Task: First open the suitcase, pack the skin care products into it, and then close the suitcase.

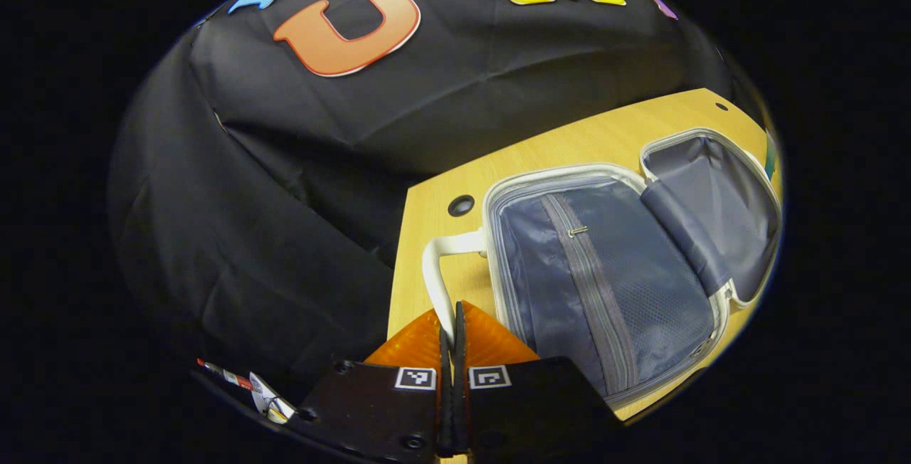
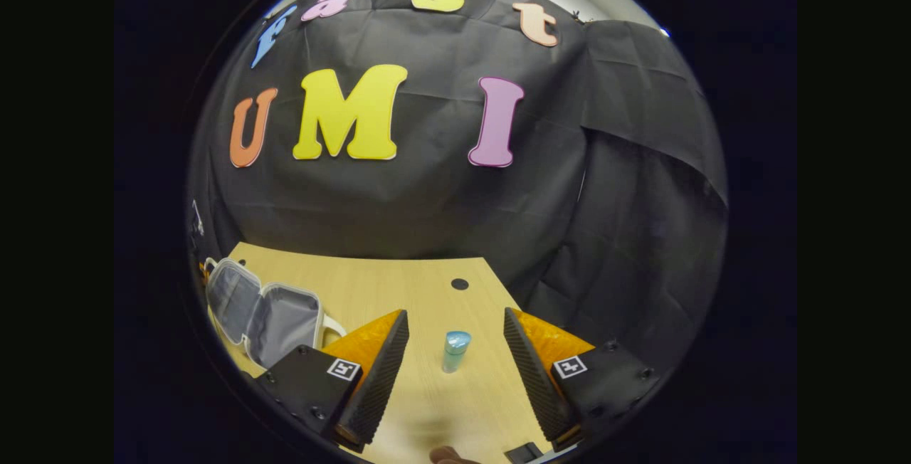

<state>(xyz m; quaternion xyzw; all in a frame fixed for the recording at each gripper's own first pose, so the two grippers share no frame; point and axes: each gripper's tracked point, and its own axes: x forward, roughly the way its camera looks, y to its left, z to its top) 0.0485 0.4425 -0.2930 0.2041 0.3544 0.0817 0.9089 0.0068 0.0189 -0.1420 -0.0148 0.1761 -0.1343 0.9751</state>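
The left claw [image 1: 450, 322] has its fingers pressed together with nothing between them. Just ahead of its tips lies the suitcase's white handle [image 1: 435, 272], and beyond that, ahead and to the claw's right, the suitcase [image 1: 605, 272] lies flat on the tabletop [image 1: 434, 215], already spread open. Its nearer half has a zipped mesh liner; the far half is bare lining.

The right claw [image 2: 455, 339] stands wide, fingers well apart. Between them and a little ahead, a small bottle [image 2: 455, 351] with a pale blue cap stands upright on the tabletop. The open suitcase sits off to this claw's left.

The bottle looks light and rigid, probably smooth plastic, so slippery and easy to tip. Best to take it around the body below the cap, squarely, with moderate squeeze.
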